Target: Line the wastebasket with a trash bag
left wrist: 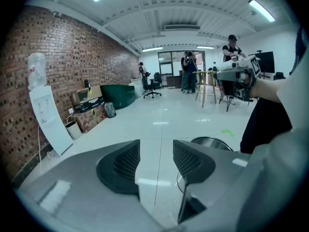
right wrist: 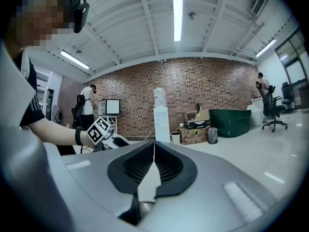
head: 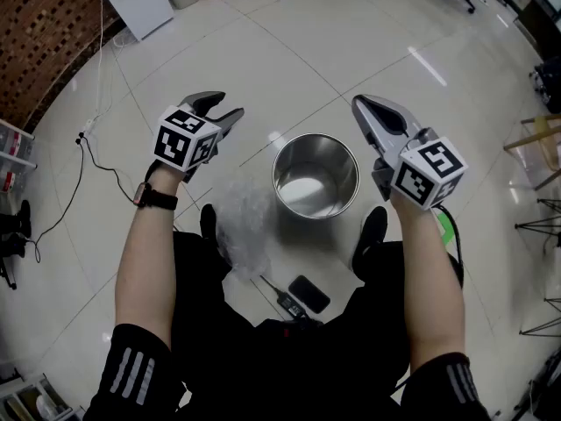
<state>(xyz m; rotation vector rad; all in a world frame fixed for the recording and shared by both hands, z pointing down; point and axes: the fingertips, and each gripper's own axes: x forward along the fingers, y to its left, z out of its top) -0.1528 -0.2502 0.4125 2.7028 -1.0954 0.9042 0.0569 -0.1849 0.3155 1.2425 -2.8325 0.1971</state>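
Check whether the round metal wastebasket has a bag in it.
Empty: the round metal wastebasket shows bare steel inside; the crumpled clear plastic bag lies on the floor beside it.

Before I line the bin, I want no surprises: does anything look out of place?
The clear trash bag lies crumpled on the floor beside the empty wastebasket. A black phone-like device lies loose nearby.
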